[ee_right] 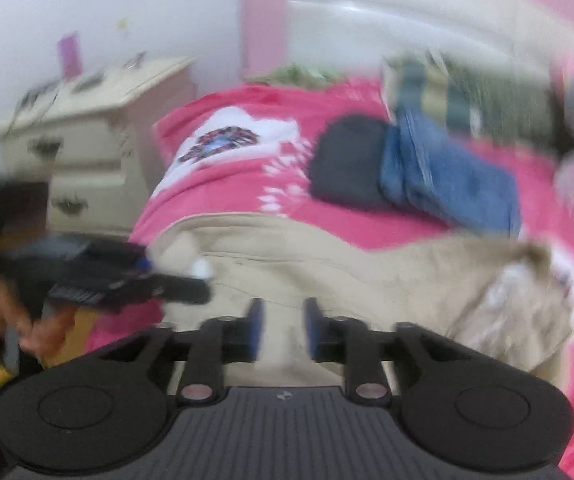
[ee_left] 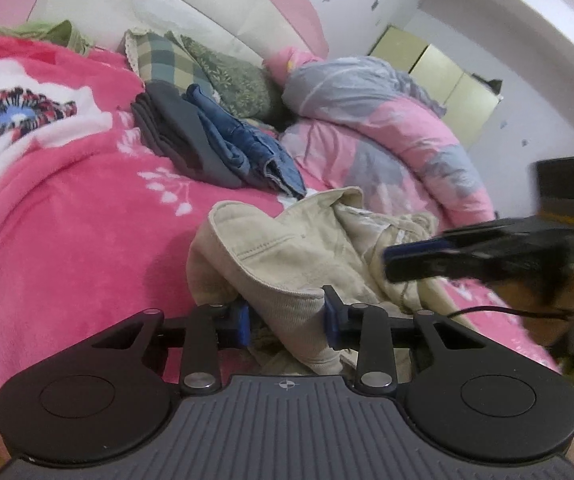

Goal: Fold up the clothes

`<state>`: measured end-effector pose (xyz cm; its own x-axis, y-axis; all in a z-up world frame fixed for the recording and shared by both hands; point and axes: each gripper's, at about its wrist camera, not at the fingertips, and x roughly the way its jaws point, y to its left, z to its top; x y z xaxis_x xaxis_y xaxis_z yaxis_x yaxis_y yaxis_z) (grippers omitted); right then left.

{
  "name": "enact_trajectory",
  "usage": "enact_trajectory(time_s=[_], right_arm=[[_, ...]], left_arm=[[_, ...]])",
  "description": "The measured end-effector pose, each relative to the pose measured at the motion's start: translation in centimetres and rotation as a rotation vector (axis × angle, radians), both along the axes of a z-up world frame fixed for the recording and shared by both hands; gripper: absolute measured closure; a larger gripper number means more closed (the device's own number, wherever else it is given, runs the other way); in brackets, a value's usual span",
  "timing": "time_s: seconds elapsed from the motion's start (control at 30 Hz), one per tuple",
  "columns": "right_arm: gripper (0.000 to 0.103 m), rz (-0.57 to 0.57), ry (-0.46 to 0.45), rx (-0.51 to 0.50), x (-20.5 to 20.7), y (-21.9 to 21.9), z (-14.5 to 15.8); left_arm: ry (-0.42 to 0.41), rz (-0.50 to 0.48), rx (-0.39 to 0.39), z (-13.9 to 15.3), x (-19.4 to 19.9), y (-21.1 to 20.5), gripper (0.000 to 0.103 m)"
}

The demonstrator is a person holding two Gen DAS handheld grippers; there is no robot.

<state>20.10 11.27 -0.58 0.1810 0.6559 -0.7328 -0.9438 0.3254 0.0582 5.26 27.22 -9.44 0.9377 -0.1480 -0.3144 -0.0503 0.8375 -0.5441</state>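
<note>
Two grippers work a crumpled beige garment (ee_left: pixel 287 256) on the pink blanket (ee_left: pixel 67 216). Left gripper (ee_left: pixel 287 320) pinches a bunched fold, probably to anchor it. Right gripper (ee_right: pixel 283 330), blurred, hovers over the cloth with fingers apart, gripping nothing.

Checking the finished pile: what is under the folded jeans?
The jeans lie partly on a folded dark grey garment, on the pink blanket. Anything beneath them is covered.
</note>
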Motion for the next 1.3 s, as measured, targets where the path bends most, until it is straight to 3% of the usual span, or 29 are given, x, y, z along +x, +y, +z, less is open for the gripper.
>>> enact_trajectory(time_s=[0.13, 0.2, 0.3, 0.37, 0.47, 0.53, 0.57, 0.67, 0.77, 0.9, 0.93, 1.0, 1.07, 1.17, 1.3], right_arm=[[0.069, -0.034, 0.241, -0.062, 4.4, 1.1, -3.2], [0.068, -0.036, 0.305, -0.102, 5.1, 1.4, -4.6], [0.068, -0.016, 0.322, -0.096, 4.5, 0.9, -4.7], [0.073, 0.055, 0.287, -0.092, 3.0, 0.3, -4.2], [0.089, 0.137, 0.168, -0.068, -0.1, -0.7, -2.7], [0.092, 0.156, 0.083, -0.015, -1.8, -1.5, -1.6], [0.103, 0.167, 0.047, 0.015, -2.7, -1.9, -1.0], [0.103, 0.239, -0.032, 0.068, -6.1, -2.6, 0.2], [0.103, 0.304, -0.068, 0.015, -8.4, -2.3, 0.1], [0.099, 0.136, -0.032, 0.003, -4.9, -1.7, 0.3], [0.095, 0.060, -0.004, 0.008, -3.0, -1.7, 0.3], [0.074, -0.059, 0.079, 0.000, 0.5, -1.7, -0.2], [0.072, -0.146, 0.182, -0.037, 3.9, -1.4, -1.5], [0.071, -0.204, 0.290, -0.155, 7.0, -1.0, -3.8], [0.070, -0.156, 0.377, -0.192, 7.6, -1.1, -4.3]], left_arm=[[-0.035, -0.029, 0.040, -0.4, -0.3, 0.0, 0.070], [-0.045, -0.039, 0.059, -0.5, -0.3, -0.1, 0.070], [-0.062, -0.047, 0.037, -0.8, -0.5, 0.3, 0.068], [-0.066, -0.053, -0.006, -1.0, -0.6, 0.7, 0.067], [-0.067, -0.060, -0.083, -1.4, -0.8, 1.5, 0.064], [-0.064, -0.058, -0.139, -1.6, -0.9, 2.1, 0.062], [-0.062, -0.057, -0.174, -1.8, -0.9, 2.4, 0.061], [-0.061, -0.051, -0.253, -2.1, -1.1, 3.3, 0.061], [-0.035, -0.043, -0.223, -1.8, -1.0, 3.1, 0.062], [-0.011, -0.031, -0.117, -1.3, -1.0, 2.2, 0.063], [-0.007, -0.031, -0.096, -1.3, -1.1, 2.0, 0.063], [0.002, -0.038, -0.074, -1.4, -1.2, 1.9, 0.063], [0.009, -0.046, -0.056, -1.6, -1.3, 1.9, 0.063], [0.008, -0.062, -0.027, -1.6, -1.3, 1.8, 0.064], [-0.004, -0.079, 0.005, -1.7, -1.4, 1.8, 0.064]])
